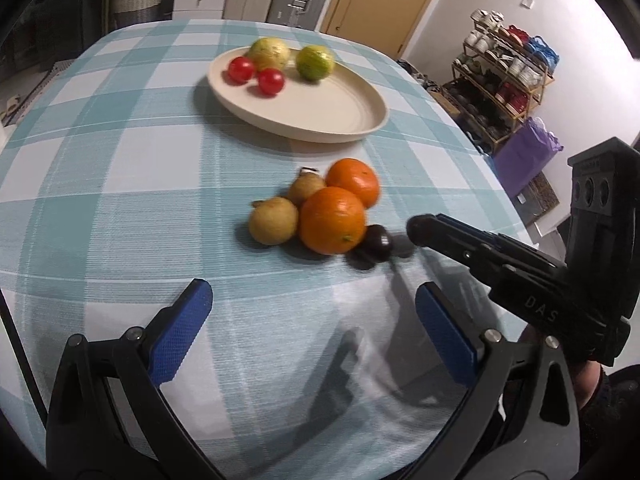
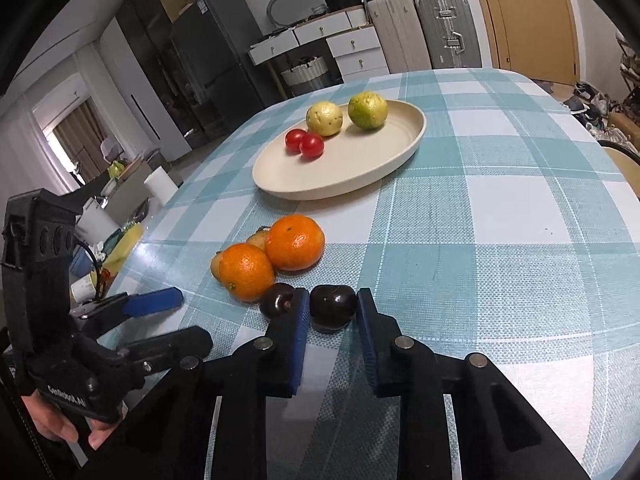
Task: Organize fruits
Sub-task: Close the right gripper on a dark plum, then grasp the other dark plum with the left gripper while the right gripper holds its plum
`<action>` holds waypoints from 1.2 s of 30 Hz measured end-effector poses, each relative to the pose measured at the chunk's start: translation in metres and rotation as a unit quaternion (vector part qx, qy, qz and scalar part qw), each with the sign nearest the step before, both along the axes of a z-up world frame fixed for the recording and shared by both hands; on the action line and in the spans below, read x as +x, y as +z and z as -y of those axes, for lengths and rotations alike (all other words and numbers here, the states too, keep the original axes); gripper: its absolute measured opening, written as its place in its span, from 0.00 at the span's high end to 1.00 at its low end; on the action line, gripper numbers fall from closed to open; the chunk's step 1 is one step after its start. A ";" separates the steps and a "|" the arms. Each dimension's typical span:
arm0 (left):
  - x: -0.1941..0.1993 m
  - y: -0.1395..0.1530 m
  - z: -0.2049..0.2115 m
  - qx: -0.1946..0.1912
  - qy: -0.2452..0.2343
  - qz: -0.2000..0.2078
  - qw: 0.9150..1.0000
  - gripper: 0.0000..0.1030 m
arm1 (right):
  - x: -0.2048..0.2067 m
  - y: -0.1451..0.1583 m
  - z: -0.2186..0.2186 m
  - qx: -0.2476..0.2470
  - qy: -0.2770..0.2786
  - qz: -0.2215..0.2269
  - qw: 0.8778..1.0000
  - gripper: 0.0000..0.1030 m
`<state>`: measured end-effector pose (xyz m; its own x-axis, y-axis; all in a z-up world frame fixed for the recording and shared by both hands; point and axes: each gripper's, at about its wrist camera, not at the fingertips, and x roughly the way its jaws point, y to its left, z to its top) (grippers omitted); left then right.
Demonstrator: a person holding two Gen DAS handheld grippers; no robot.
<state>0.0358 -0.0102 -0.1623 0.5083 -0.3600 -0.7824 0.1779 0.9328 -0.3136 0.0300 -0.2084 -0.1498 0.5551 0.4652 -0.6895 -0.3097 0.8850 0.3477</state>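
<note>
A cream plate (image 1: 332, 120) (image 2: 360, 168) holds two red tomatoes (image 1: 256, 74) (image 2: 304, 142), a yellow fruit (image 1: 269, 53) (image 2: 325, 118) and a green fruit (image 1: 315, 62) (image 2: 368, 110). In front lie two oranges (image 1: 333, 220) (image 2: 294, 242), two tan fruits (image 1: 274, 220) and two dark plums (image 2: 334, 304) (image 2: 277, 300). My right gripper (image 2: 333, 300) has its pads around one plum on the table. My left gripper (image 1: 314, 296) is open and empty, short of the pile.
The table has a blue and white checked cloth (image 1: 120, 200) (image 2: 500, 240). Its right edge falls away near a shoe rack (image 1: 504, 80). Suitcases (image 2: 424, 32) and drawers stand beyond the far edge.
</note>
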 end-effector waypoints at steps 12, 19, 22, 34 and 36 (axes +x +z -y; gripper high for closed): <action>0.018 -0.002 0.028 -0.039 0.000 -0.054 0.998 0.11 | -0.007 0.015 0.027 0.024 -0.024 0.017 0.999 0.76; 0.029 -0.001 0.034 -0.044 0.038 -0.065 0.996 0.31 | -0.012 0.020 0.040 0.034 -0.032 0.023 0.999 0.76; 0.033 -0.001 0.035 -0.045 0.055 -0.064 0.995 0.34 | -0.016 0.023 0.042 0.035 -0.029 0.030 0.999 0.76; 0.039 -0.002 0.047 0.014 0.090 -0.046 0.995 0.53 | -0.025 0.025 0.051 0.048 -0.020 0.045 0.998 0.76; 0.037 -0.002 0.050 0.025 0.094 -0.040 0.994 0.53 | -0.025 0.024 0.053 0.050 -0.021 0.043 0.998 0.76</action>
<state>0.0732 -0.0600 -0.1647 0.4978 -0.2251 -0.8376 -0.0242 0.9618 -0.2728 0.0053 -0.2610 -0.1263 0.6311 0.5044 -0.5893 -0.3060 0.8600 0.4084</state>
